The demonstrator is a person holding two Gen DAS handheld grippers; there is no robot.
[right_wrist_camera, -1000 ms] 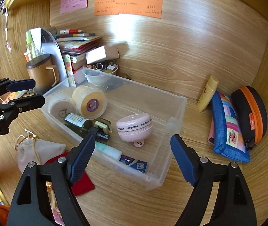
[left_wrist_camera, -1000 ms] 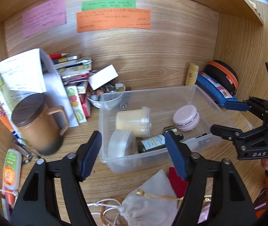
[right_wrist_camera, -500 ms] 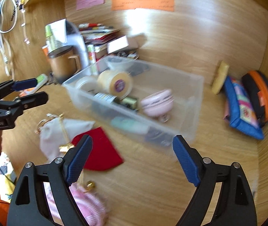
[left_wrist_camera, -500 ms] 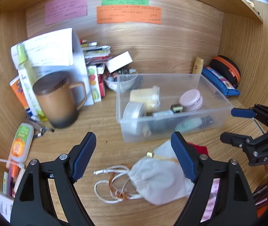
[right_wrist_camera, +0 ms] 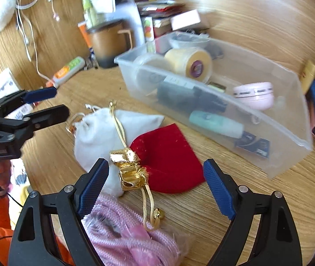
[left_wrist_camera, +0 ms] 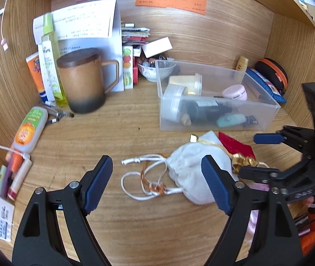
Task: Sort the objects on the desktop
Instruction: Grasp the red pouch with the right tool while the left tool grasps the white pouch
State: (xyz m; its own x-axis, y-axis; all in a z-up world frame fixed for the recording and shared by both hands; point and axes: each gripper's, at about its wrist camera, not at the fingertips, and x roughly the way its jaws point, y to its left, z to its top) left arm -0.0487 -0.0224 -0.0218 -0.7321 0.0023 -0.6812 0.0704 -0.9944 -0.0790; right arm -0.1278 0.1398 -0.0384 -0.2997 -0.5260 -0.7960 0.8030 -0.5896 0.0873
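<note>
A clear plastic bin (left_wrist_camera: pixel 266 116) (right_wrist_camera: pixel 290 133) on the wooden desk holds jars, a dark bottle, a pink round case and a teal tube. In front of it lie a white drawstring pouch (left_wrist_camera: pixel 192 161) (right_wrist_camera: pixel 97 133), a red pouch with gold trim (right_wrist_camera: pixel 168 155) (left_wrist_camera: pixel 235 145) and a pink corded item in plastic (right_wrist_camera: pixel 122 232). My left gripper (left_wrist_camera: pixel 157 184) is open and empty above the pouch's white cord. My right gripper (right_wrist_camera: pixel 155 186) is open and empty above the red pouch; it also shows in the left wrist view (left_wrist_camera: pixel 261 155).
A brown lidded mug (left_wrist_camera: pixel 82 79), bottles, tubes and pens stand at the left. Books, a white stand and a small bowl (left_wrist_camera: pixel 153 71) sit at the back. A blue pouch (left_wrist_camera: pixel 266 84) and an orange-trimmed case (left_wrist_camera: pixel 272 74) lie right of the bin.
Both grippers have pulled back from the bin and lowered toward the pouches in front of it. Both stay open and empty.
</note>
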